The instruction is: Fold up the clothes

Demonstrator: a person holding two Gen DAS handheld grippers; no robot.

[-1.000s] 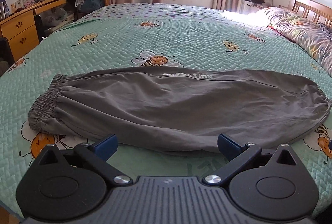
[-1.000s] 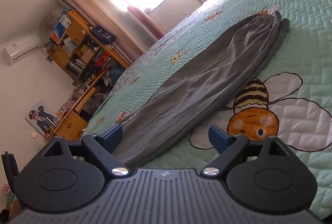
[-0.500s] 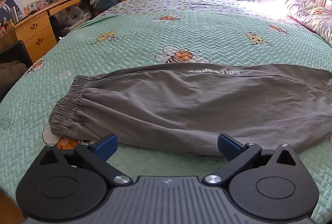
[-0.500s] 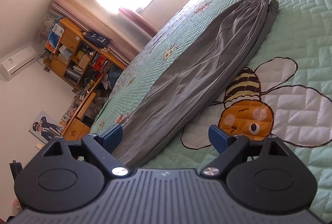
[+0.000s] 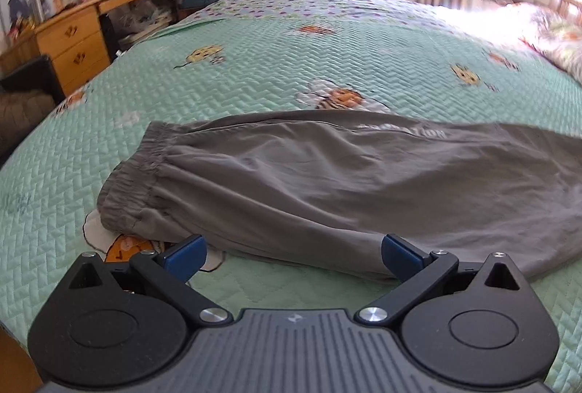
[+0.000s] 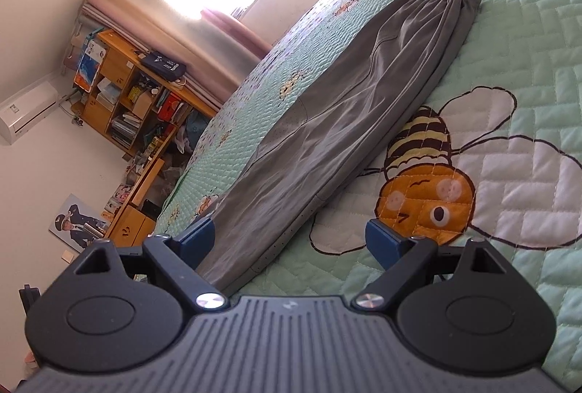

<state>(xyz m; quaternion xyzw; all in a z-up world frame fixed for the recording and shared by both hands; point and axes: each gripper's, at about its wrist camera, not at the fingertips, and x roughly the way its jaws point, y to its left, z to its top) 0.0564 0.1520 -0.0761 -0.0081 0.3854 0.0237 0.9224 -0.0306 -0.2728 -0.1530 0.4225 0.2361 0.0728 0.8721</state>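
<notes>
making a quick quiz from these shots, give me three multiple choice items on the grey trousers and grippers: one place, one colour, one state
1. Where do the grey trousers lie?
A. desk
B. bee-print bedspread
C. floor

2. What colour are the left gripper pads?
A. blue
B. red
C. white

3. How does the right gripper stand?
A. shut on the waistband
B. shut, empty
C. open, gripping nothing

Answers: 1 B, the trousers lie flat on the quilt; 2 A, both pads show blue; 3 C, its pads stand wide apart, pressing nothing.
</notes>
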